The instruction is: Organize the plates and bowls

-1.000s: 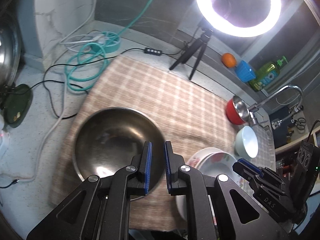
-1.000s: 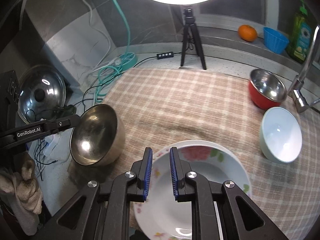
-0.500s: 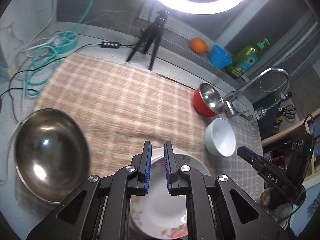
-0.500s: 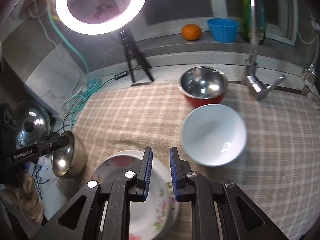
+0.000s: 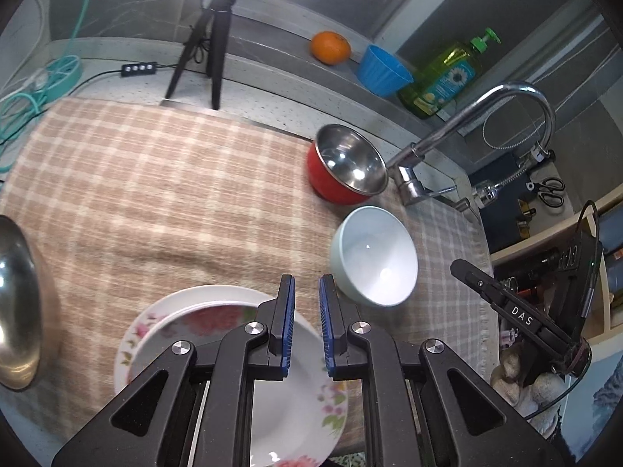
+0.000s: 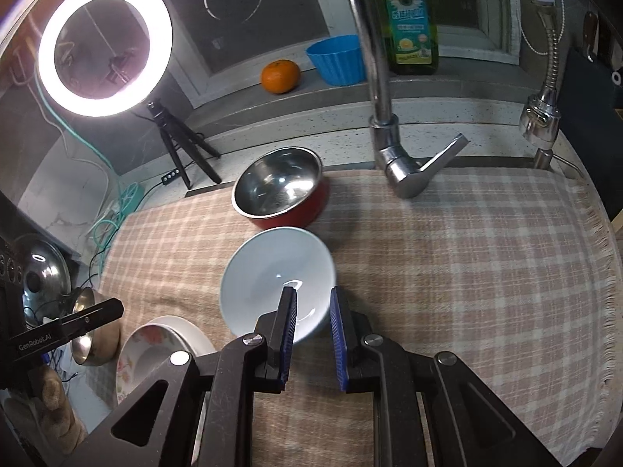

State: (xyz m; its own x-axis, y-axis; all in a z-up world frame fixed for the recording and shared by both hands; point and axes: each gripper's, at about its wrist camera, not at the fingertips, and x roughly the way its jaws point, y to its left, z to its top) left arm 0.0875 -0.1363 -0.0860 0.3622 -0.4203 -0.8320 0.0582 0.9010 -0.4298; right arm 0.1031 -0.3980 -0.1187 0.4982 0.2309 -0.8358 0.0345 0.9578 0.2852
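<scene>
My left gripper (image 5: 305, 286) is shut and holds nothing; it hangs over the far right rim of the stacked floral plates (image 5: 202, 311). Just right of it stands a pale blue bowl (image 5: 373, 257), and behind that a red bowl with a steel inside (image 5: 346, 163). A large steel bowl (image 5: 15, 299) shows at the left edge. In the right wrist view my right gripper (image 6: 313, 295) is shut and empty over the near rim of the pale blue bowl (image 6: 276, 272). The red bowl (image 6: 280, 190) lies beyond it, and the floral plates (image 6: 155, 346) and steel bowl (image 6: 87, 327) are at lower left.
All dishes rest on a checked cloth (image 6: 447, 272) over the counter. A tap (image 6: 389, 148) stands at the back, with an orange (image 6: 280, 76), a blue cup (image 6: 337, 58) and a soap bottle (image 6: 409, 19) on the ledge. A ring light tripod (image 5: 210, 50) and cables stand at back left.
Both grippers have swept to the right across the cloth. The left went from over the steel bowl to the floral plates, the right from the plates to the pale blue bowl. Jaws unchanged.
</scene>
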